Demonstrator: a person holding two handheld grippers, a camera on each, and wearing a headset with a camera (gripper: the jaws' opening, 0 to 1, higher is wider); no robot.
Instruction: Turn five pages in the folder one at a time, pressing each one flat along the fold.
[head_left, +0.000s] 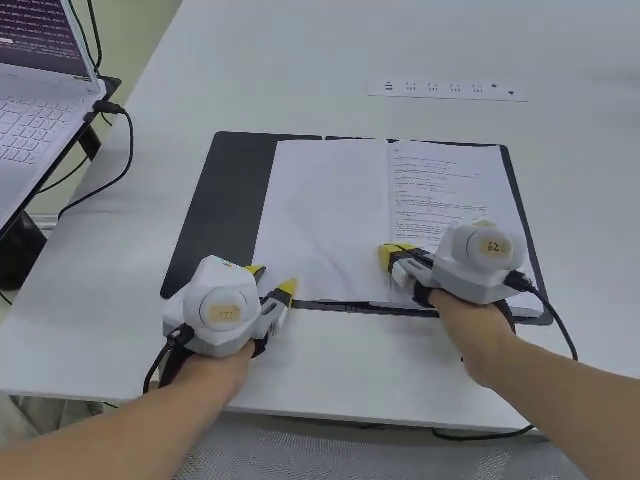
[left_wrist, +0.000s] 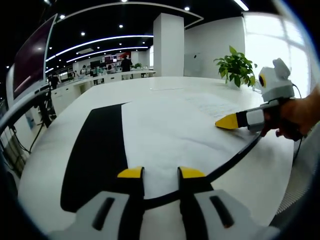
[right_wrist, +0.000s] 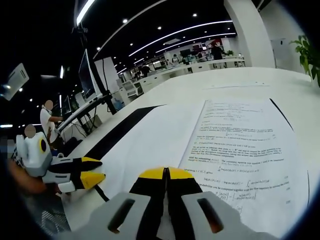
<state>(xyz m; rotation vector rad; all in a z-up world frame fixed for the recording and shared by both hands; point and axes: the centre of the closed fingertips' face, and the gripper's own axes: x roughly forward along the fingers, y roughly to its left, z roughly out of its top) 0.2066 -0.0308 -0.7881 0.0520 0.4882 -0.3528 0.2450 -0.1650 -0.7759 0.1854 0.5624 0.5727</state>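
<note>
The folder (head_left: 225, 210) lay open near the desk's (head_left: 300, 60) front edge, a blank page (head_left: 320, 220) on its left half and a printed page (head_left: 445, 190) on its right. The right gripper (right_wrist: 166, 174) had its jaws together, tips at the printed page's lower corner by the fold; whether they pinched paper could not be told. The left gripper (left_wrist: 161, 173) sat at the folder's front edge below the blank page, jaws apart and empty. A laptop (head_left: 35, 90) stood at the far left corner.

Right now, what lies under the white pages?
A black folder: its left side and edges show around the pages. Its inside beneath them is covered.
</note>
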